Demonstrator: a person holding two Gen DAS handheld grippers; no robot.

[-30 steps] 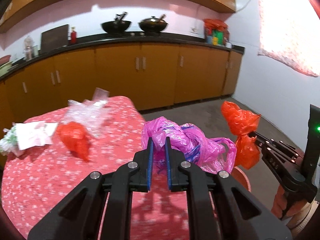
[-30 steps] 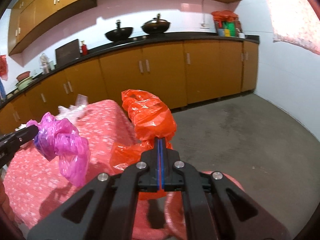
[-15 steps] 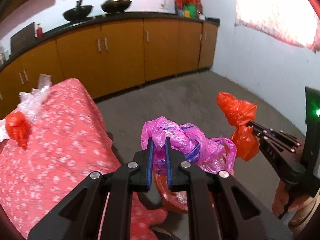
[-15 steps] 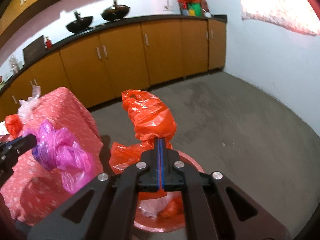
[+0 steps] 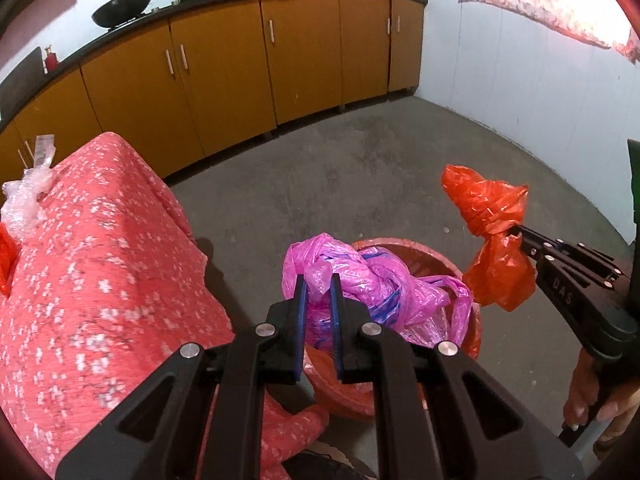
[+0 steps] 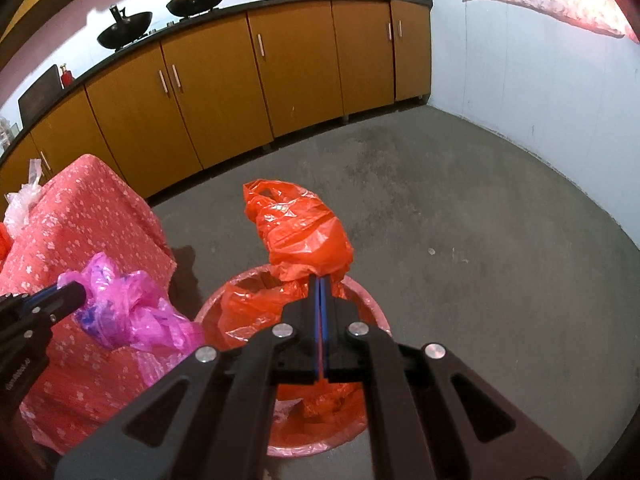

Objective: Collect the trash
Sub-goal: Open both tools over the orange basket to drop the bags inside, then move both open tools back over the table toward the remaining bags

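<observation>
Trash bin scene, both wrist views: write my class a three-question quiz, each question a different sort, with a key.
1. True or false: the left tongs are shut on the pink bag.
2. Multiple choice: what do the right tongs hold? A) the orange bag B) a glass bottle C) a metal spoon
3. Fill in: both bags hang above or beside the red ____ that stands on the floor beside the cloth-covered table.

Key: 1 true; 2 A; 3 bin. In the left wrist view the pink bag hangs over the bin's opening; in the right wrist view the orange bag does.
</observation>
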